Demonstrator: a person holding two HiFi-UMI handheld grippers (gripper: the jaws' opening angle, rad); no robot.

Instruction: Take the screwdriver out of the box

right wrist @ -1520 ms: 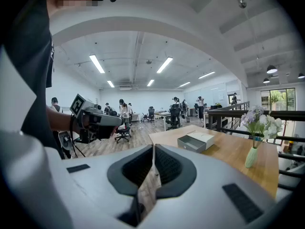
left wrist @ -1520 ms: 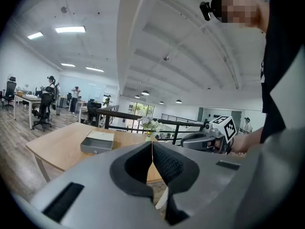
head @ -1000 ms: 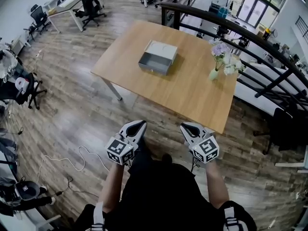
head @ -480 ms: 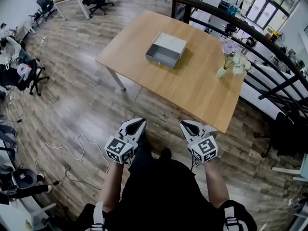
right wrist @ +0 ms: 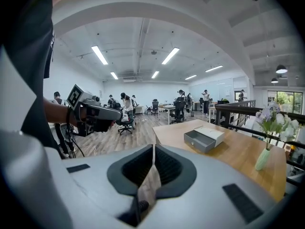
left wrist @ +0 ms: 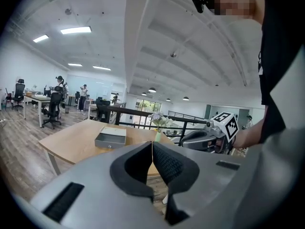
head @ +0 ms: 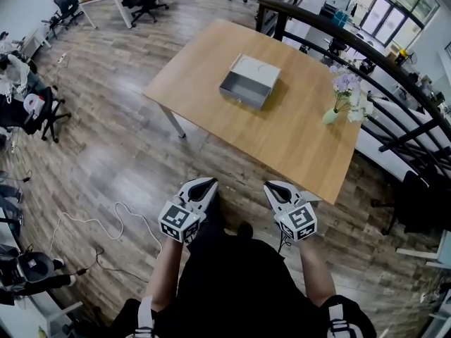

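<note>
A grey drawer-like box (head: 248, 84) lies open on the wooden table (head: 204, 58), well ahead of me. The box also shows in the left gripper view (left wrist: 110, 137) and the right gripper view (right wrist: 204, 137). No screwdriver shows in any view; the inside of the box is too small to read. My left gripper (head: 204, 183) and right gripper (head: 272, 186) hang side by side in front of my body, over the floor and short of the table's near edge. Both are shut with nothing between the pads, as the left gripper (left wrist: 152, 145) and right gripper (right wrist: 153, 148) views show.
A vase of flowers (head: 332, 113) stands near the table's right edge. A black railing (head: 394, 83) runs behind and right of the table. Office chairs (head: 42, 115) and a white cable (head: 106, 224) on the wooden floor lie to the left. People stand far off at desks.
The head view has shifted, so the table and box sit a little further right in the picture. Both grippers stay shut and side by side, slightly lower in the picture.
</note>
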